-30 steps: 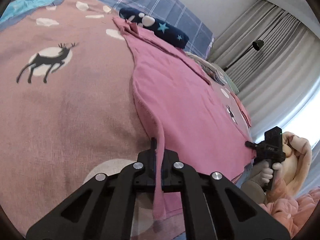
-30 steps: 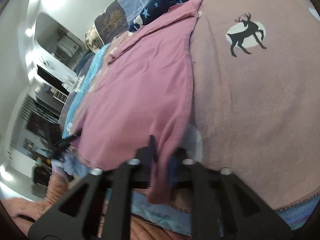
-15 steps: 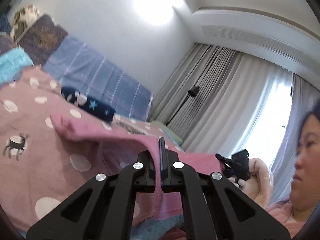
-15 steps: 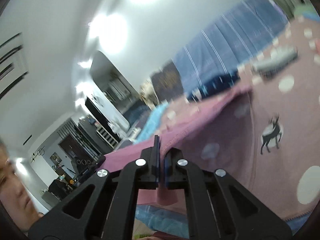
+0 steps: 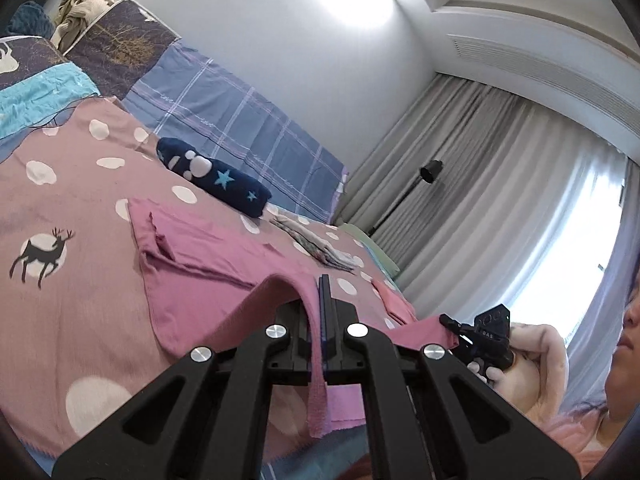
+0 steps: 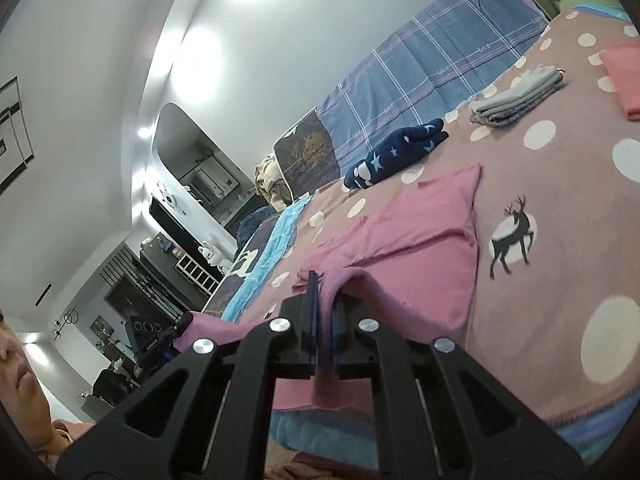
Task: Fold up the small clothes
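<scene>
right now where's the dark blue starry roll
In the left wrist view the dark blue roll lies at the far side of the bed, against the plaid cover, just beyond the pink garment.

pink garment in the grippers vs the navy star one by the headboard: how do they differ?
The pink garment is plain, the navy star garment patterned. Pink lies spread, near hem lifted by the left gripper and right gripper; navy sits bundled, untouched. Both rest on the dotted bedspread.

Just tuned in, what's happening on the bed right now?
A person is folding a pink garment on the deer-print bedspread. The left hand-held gripper and right hand-held gripper each pinch a near corner, lifted off the bed while the far end lies flat. A folded grey cloth sits further back.
</scene>
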The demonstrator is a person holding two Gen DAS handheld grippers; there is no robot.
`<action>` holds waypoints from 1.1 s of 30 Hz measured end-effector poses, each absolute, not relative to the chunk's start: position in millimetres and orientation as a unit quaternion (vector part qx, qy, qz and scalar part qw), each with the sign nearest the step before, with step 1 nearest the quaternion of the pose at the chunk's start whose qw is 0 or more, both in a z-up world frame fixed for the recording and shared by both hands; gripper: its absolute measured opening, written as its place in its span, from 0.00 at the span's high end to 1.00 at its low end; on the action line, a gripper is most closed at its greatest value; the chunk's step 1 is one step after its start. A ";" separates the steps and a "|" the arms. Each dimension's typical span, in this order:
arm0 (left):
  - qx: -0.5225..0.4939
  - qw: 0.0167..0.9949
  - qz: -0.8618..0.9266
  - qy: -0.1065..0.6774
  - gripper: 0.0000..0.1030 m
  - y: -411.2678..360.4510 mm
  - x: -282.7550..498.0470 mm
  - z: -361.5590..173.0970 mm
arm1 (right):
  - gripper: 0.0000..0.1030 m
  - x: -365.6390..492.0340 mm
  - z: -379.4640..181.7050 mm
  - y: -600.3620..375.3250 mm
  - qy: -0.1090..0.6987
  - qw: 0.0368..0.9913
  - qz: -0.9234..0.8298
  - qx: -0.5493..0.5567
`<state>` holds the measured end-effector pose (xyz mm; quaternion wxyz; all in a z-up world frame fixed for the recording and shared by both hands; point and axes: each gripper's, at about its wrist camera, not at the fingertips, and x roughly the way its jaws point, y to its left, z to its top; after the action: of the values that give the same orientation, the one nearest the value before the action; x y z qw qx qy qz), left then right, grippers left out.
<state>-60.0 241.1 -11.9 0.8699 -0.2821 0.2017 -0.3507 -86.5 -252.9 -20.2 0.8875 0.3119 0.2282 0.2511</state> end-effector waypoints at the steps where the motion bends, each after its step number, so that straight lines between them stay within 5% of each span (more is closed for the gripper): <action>1: -0.284 0.872 -0.343 0.204 0.98 241.6 -48.3 -11.0 | 0.93 -76.7 -20.0 -255.5 0.228 0.888 0.249 0.313; 13: -0.246 0.896 -0.270 0.253 0.98 223.7 142.6 -7.4 | 0.93 96.9 -17.5 -274.8 0.255 0.895 0.190 0.313; 20: -0.250 0.851 -0.192 0.419 0.96 213.9 265.6 -142.5 | 0.91 221.1 -99.5 -269.5 0.367 0.880 0.103 0.284; 27: -0.319 0.841 -0.211 0.383 0.94 244.9 257.0 -140.3 | 0.91 233.2 -146.1 -279.5 0.382 0.861 0.119 0.315; 31: -0.296 0.852 -0.222 0.371 0.73 243.4 231.5 -117.3 | 0.80 223.7 -136.7 -274.5 0.389 0.867 0.117 0.288; 33: -0.270 0.859 -0.226 0.372 0.70 238.9 214.4 -110.4 | 0.75 214.2 -126.4 -271.7 0.385 0.872 0.121 0.278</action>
<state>214.4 238.9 -110.4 0.8586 -0.2703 0.3722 -0.2262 214.2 -271.7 -126.4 0.8717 0.2779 0.3850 0.1213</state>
